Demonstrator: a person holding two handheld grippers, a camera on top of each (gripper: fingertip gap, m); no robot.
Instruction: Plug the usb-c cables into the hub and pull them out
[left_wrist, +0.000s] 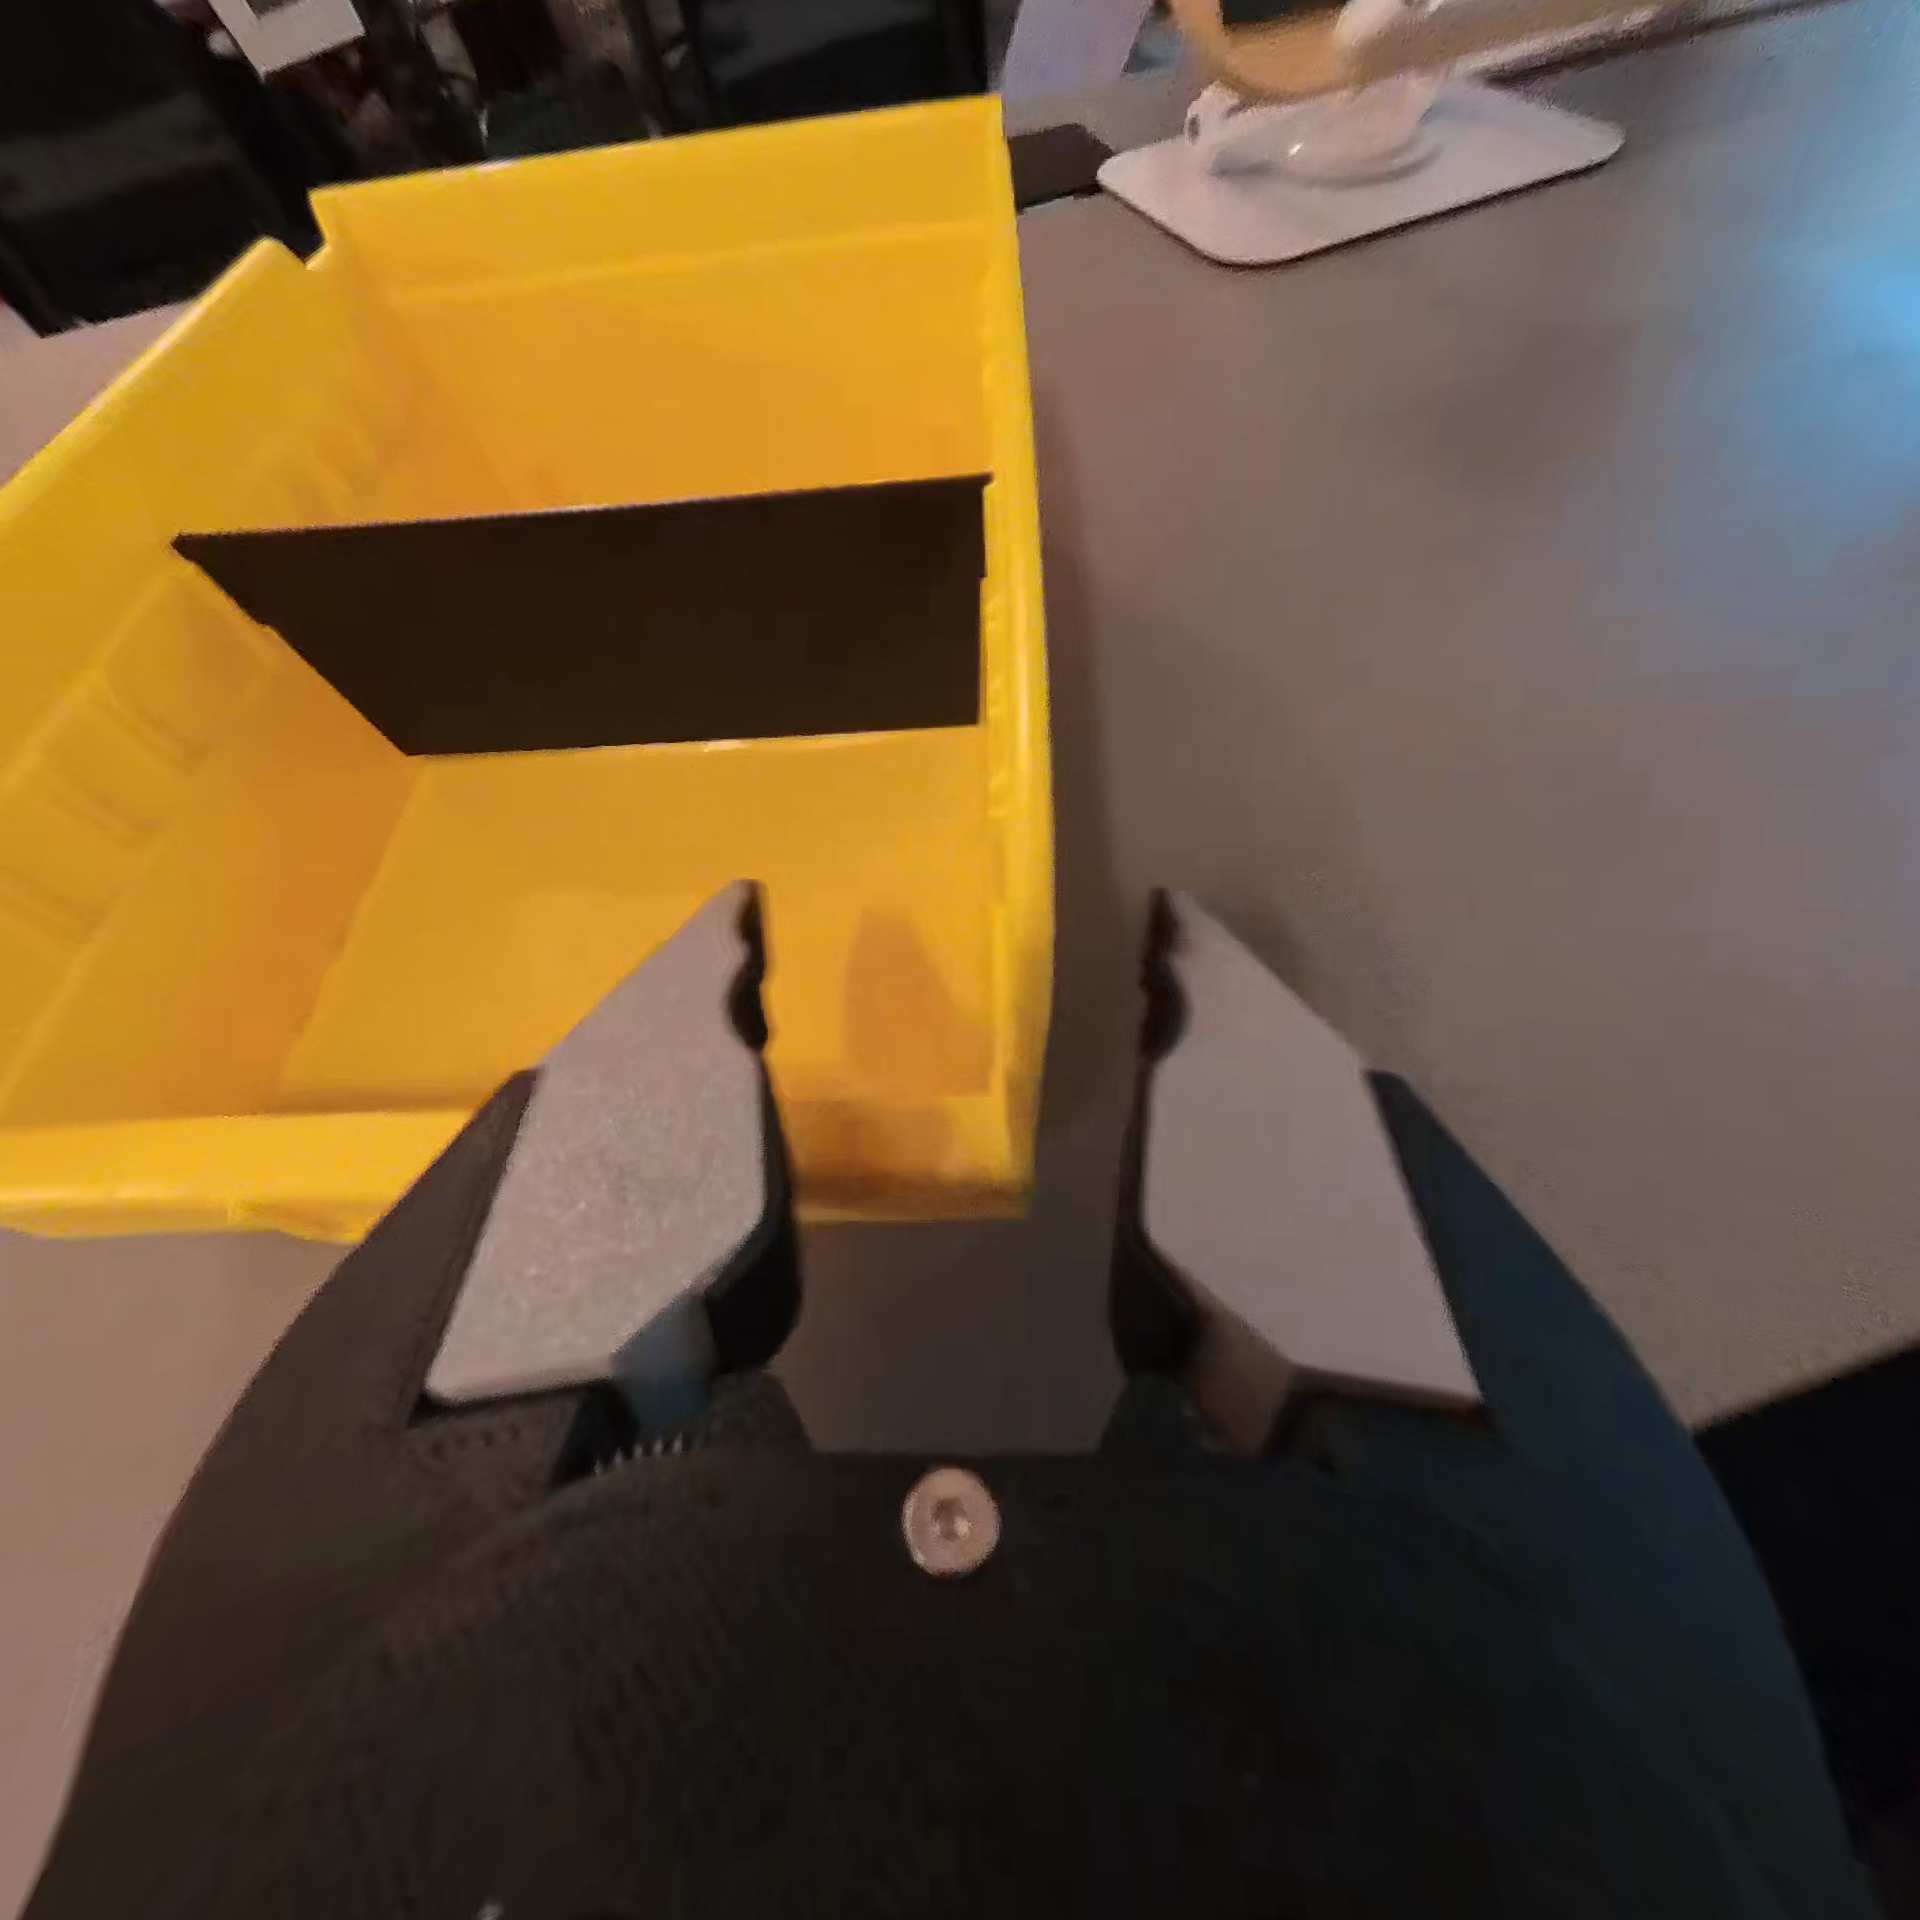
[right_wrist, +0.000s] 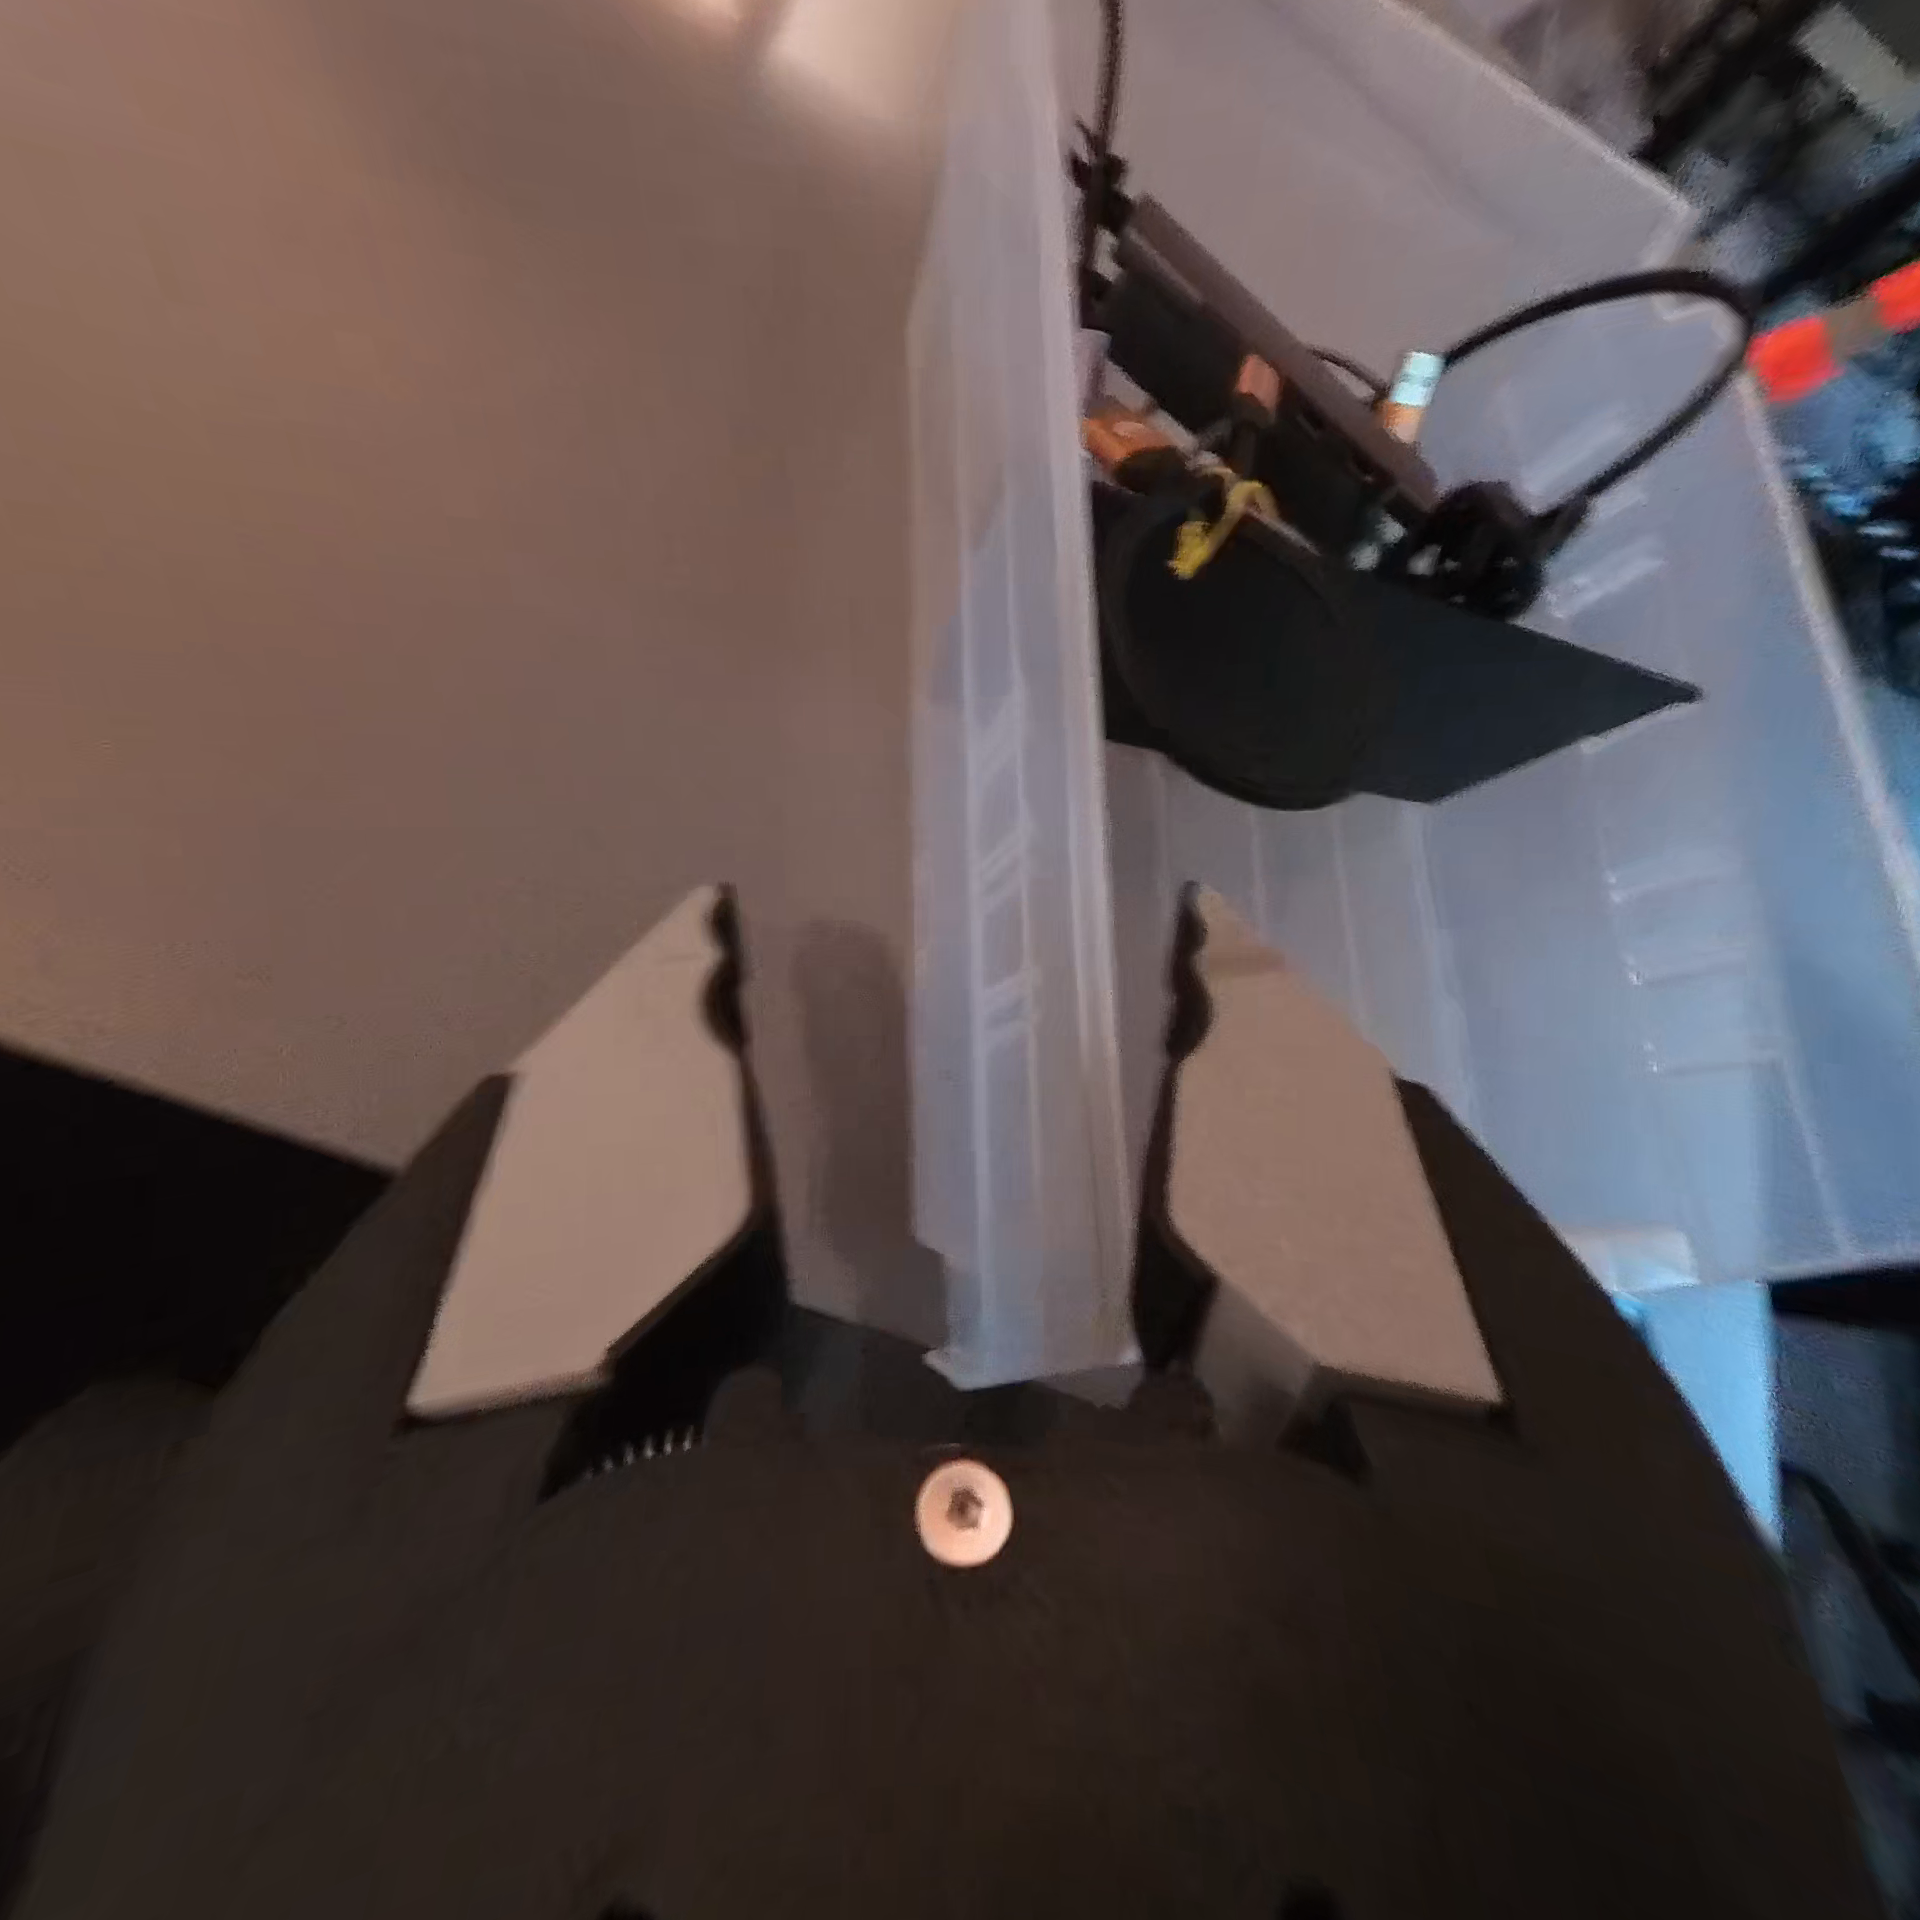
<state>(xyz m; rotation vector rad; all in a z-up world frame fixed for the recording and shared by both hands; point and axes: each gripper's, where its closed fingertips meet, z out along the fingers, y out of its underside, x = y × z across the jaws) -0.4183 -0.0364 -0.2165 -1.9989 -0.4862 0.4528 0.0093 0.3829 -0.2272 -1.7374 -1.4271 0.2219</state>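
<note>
My left gripper (left_wrist: 954, 899) is open and empty, over the near right corner of a yellow bin (left_wrist: 1013, 623). No cable or hub shows in that view. My right gripper (right_wrist: 956, 904) is open, with the near side wall of a translucent bin (right_wrist: 997, 623) standing between its fingers, not clamped. Inside that bin lies a dark grey bar-shaped device, perhaps the hub (right_wrist: 1299, 353), among black parts. A black cable (right_wrist: 1621, 332) loops up beside it. The picture is blurred, so I cannot tell whether plugs are seated.
A black divider (left_wrist: 644, 623) crosses the yellow bin, whose compartments look empty. A white stand base (left_wrist: 1382, 171) sits at the far right on the grey table (left_wrist: 1455, 623). A black triangular plate (right_wrist: 1475, 686) lies in the translucent bin. The table edge is near. Tip to tip, the grippers are about 60 centimeters apart.
</note>
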